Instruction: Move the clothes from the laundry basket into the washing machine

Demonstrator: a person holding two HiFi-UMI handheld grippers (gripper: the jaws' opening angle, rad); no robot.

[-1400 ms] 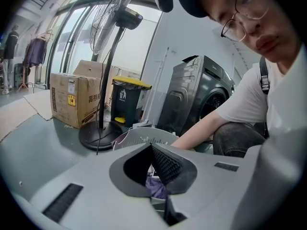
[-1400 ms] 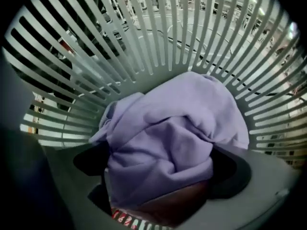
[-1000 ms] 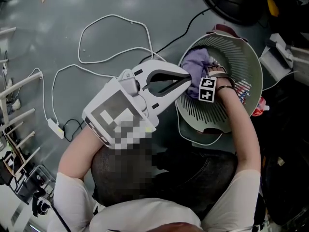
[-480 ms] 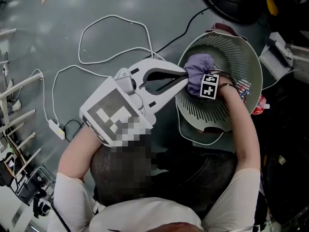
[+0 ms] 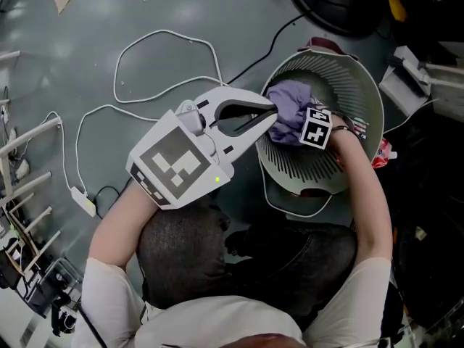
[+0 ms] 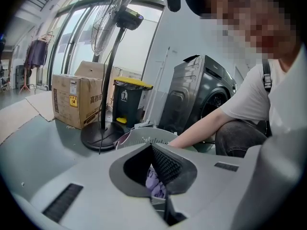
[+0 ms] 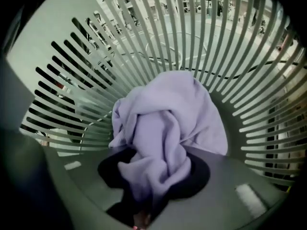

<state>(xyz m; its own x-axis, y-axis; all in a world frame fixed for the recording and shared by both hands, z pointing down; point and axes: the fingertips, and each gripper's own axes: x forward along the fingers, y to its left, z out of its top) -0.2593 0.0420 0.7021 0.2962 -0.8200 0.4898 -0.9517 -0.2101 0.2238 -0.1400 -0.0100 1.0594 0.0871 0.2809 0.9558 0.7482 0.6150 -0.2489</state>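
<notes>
In the head view, the laundry basket [image 5: 366, 93] stands on the floor [image 5: 65, 56] in front of the person. The left gripper [image 5: 271, 114] reaches to its near rim and the tips of its jaws meet there. I think it steadies the basket so that it does not slide; whether a bar of the rim is between the tips I cannot tell. The right gripper [image 5: 310, 127] is down inside the basket, at the purple cloth [image 5: 288, 106].

In the left gripper view, the two tips touch each other, and a little purple cloth shows in the gap behind them. The dark washing machine [image 6: 204, 92] stands beyond the basket.

In the right gripper view, the jaws are closing on the cloth, which is bunched between the pads. The cloth is inside the basket, near its slatted wall. It forms a thick roll whose long axis runs from the jaws straight away along the gripper. The loose end points to the wall.
</notes>
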